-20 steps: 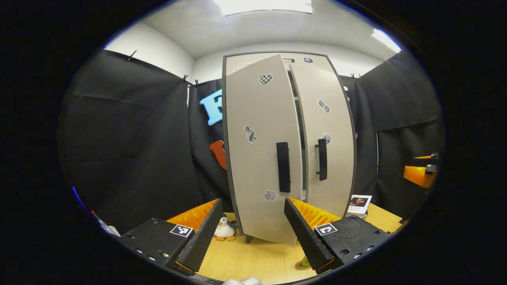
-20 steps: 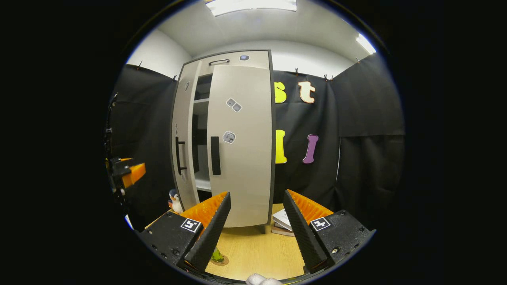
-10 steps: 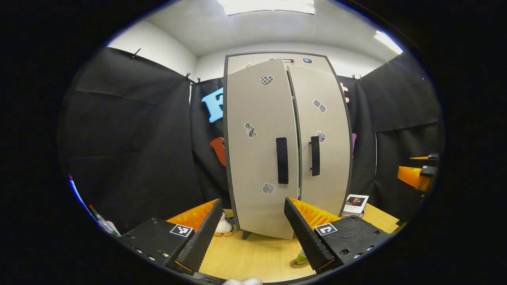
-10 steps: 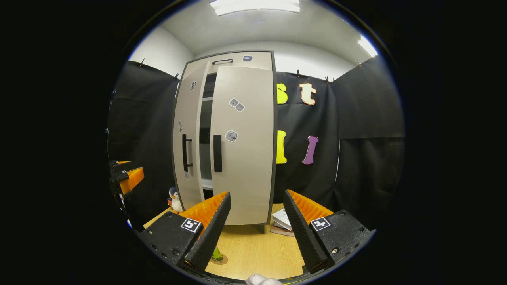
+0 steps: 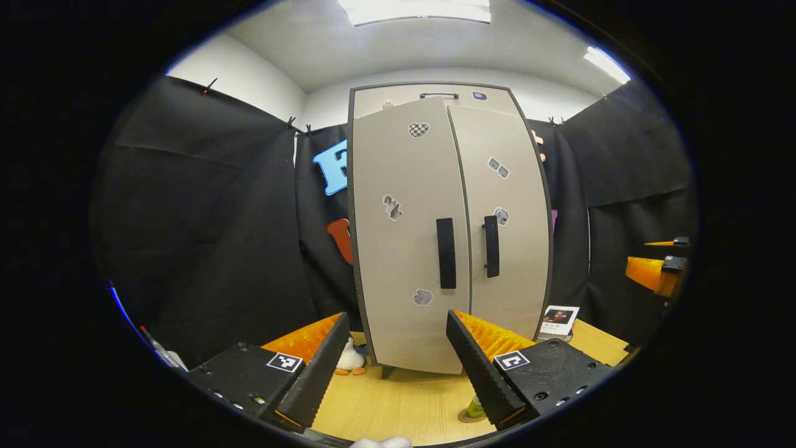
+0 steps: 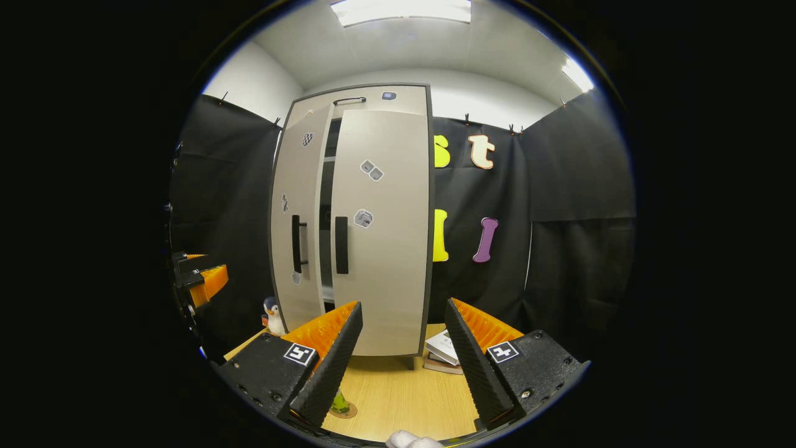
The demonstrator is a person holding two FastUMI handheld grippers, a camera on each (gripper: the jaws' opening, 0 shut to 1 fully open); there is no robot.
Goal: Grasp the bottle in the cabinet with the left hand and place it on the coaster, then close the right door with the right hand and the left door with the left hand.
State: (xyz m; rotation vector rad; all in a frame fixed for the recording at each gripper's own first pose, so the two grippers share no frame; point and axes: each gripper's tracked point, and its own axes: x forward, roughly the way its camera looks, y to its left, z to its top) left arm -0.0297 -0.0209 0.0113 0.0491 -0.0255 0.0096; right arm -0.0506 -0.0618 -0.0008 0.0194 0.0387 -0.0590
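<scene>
Although the two doors are looking nearly flush from the left gripper view, the task is, by my judgement, sitting in its closing stage rather than finished. Going left to right there: the left hand-held gripper [image 5: 388,364] is hanging released, fingers spread wide and grasping nothing, back from the cabinet [image 5: 448,230]; the left door [image 5: 407,242] is standing just proud of the right door [image 5: 513,230]. The bottle [image 5: 476,407] is resting low on the coaster [image 5: 467,417] on the desk [image 5: 398,404], half hidden behind a finger, so that step is looking done. In the right gripper view a dark slit is showing between the door edges, so a last push on the left door is probably remaining. The right hand-held gripper [image 6: 401,367] is likewise released and empty. The door stickers are too small to be carrying any readable writing or brand.
</scene>
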